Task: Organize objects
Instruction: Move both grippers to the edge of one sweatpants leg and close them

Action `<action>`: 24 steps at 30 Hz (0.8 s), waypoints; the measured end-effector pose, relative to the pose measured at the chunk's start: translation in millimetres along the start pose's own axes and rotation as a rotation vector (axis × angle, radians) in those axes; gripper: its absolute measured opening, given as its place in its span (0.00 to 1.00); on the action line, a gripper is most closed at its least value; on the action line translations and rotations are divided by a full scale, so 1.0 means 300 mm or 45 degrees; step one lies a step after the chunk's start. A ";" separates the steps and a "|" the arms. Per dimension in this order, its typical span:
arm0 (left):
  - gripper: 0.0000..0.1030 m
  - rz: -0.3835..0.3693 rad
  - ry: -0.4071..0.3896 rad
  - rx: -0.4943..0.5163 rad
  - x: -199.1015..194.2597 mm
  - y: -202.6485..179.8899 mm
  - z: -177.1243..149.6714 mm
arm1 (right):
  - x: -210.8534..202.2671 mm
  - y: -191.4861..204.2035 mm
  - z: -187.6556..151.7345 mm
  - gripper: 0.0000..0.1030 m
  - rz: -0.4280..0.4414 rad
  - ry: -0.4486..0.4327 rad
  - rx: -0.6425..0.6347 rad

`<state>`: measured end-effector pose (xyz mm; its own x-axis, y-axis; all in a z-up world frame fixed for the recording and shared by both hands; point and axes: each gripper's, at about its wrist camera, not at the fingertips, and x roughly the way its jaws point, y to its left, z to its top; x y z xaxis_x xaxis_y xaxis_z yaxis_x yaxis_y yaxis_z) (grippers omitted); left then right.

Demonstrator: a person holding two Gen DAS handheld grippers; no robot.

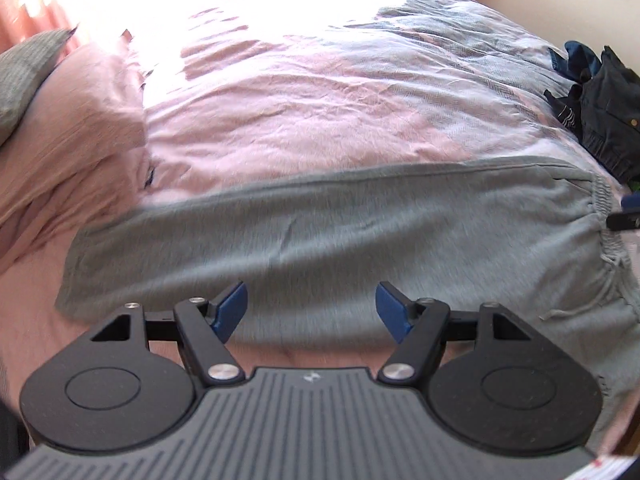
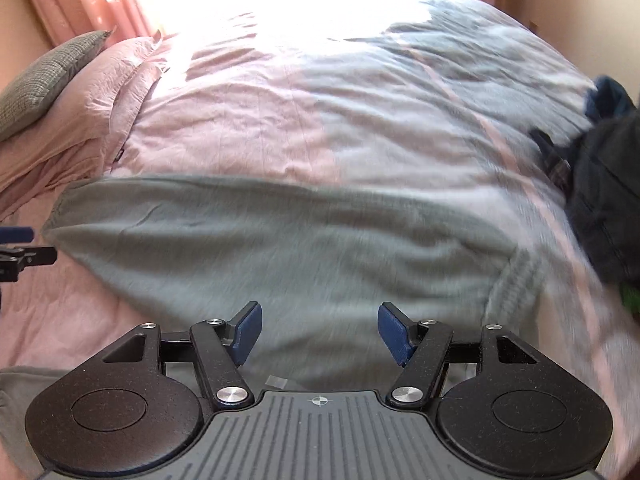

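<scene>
Grey sweatpants lie flat, unfolded, across the near side of the bed, both left claw and right claw spread and empty above them, dark clothes piled alongside; folding apparently not yet begun.

A pair of sweatpants is lying flat across the near part of a bed, its waistband sitting toward the right and its legs running left. Pillows are resting at the bed's left end, and a heap of clothes is sitting at the right edge, beyond the waistband. Both tools, left tool and right tool, are hanging above the sweatpants' near edge.
</scene>
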<state>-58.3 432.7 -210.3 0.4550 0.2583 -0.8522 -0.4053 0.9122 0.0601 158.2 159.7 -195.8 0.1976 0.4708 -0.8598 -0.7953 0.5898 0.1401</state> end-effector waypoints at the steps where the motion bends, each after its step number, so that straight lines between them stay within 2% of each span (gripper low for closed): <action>1: 0.65 -0.001 -0.005 0.034 0.050 0.006 0.023 | 0.032 -0.026 0.027 0.60 0.011 -0.007 -0.027; 6: 0.61 -0.043 -0.054 0.211 0.272 0.025 0.126 | 0.211 -0.146 0.151 0.60 0.063 -0.037 -0.168; 10: 0.58 -0.081 -0.048 0.379 0.434 0.039 0.194 | 0.360 -0.217 0.226 0.60 0.064 -0.034 -0.278; 13: 0.57 -0.100 -0.020 0.504 0.533 0.068 0.222 | 0.450 -0.256 0.264 0.60 0.085 -0.008 -0.335; 17: 0.52 -0.126 0.067 0.612 0.654 0.129 0.238 | 0.547 -0.281 0.287 0.60 0.115 0.048 -0.410; 22: 0.56 -0.155 0.119 0.717 0.754 0.164 0.238 | 0.643 -0.296 0.290 0.59 0.097 0.109 -0.411; 23: 0.55 -0.161 0.125 0.729 0.764 0.161 0.231 | 0.655 -0.298 0.289 0.50 0.100 0.115 -0.399; 24: 0.47 -0.171 0.123 0.740 0.769 0.158 0.223 | 0.666 -0.299 0.287 0.41 0.117 0.131 -0.393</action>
<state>80.4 556.6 -369.4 0.3868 0.1237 -0.9138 0.1629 0.9662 0.1997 318.5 257.5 -337.9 0.0706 0.4346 -0.8979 -0.9462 0.3141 0.0776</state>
